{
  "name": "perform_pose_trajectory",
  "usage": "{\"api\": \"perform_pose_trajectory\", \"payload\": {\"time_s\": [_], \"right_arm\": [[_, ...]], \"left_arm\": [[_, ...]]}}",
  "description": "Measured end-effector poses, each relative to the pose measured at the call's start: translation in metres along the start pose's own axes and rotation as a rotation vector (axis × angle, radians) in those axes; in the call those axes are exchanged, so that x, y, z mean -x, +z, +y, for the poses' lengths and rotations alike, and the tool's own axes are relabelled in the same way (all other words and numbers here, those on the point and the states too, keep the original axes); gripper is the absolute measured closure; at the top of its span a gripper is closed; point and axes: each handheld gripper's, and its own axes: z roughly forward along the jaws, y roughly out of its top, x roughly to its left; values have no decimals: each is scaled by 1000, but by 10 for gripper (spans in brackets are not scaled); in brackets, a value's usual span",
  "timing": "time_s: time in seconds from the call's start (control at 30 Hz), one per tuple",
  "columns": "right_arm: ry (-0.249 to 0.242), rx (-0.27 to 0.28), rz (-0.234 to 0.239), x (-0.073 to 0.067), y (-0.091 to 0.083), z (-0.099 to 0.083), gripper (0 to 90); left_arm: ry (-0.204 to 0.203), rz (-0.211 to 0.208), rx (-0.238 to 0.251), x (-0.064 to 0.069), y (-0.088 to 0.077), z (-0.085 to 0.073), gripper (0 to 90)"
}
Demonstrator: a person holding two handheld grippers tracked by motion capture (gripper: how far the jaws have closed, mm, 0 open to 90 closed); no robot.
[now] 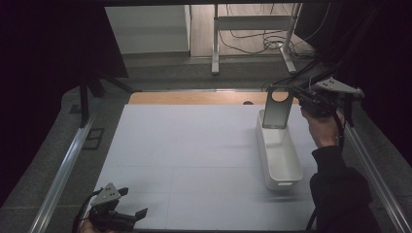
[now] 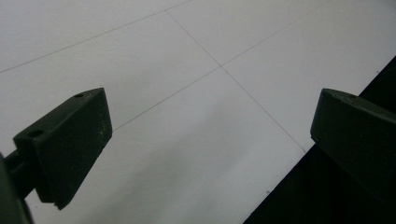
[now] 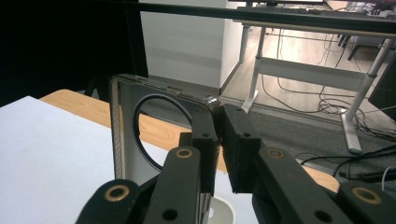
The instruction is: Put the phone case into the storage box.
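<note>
Black blocky fingers (image 3: 238,140) of the right gripper (image 1: 297,99) pinch the top corner of a thin grey phone case (image 1: 277,109) with a round cutout, held upright over the far end of a smooth white oblong tub (image 1: 279,158). At the near left corner of the matte white table (image 1: 194,145), the left gripper (image 1: 127,201) hangs spread and empty.

Pretty dim room: black curtains (image 1: 48,43) left and right, grey carpet (image 1: 160,73), a white-legged desk (image 1: 252,22) with tangled cables (image 1: 262,41) far off on wood flooring (image 1: 204,29).
</note>
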Motion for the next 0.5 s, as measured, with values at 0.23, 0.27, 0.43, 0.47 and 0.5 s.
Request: {"api": "perform_pose_trajectory", "payload": {"time_s": [0.23,0.27,0.43,0.47,0.5], "right_arm": [[-4,10,2,7,7,-5,832],[-5,13,0,7,8,-5,832],[-12,16,6,9,14,-9,832],[-15,15,5,10,17,-11,832],[-18,11,10,11,17,-12,832]], "left_arm": [[0,1,-2,0,0,0,0],[1,2,-2,0,0,0,0],[1,1,-4,0,0,0,0],[1,1,-5,0,0,0,0],[1,1,-5,0,0,0,0]]}}
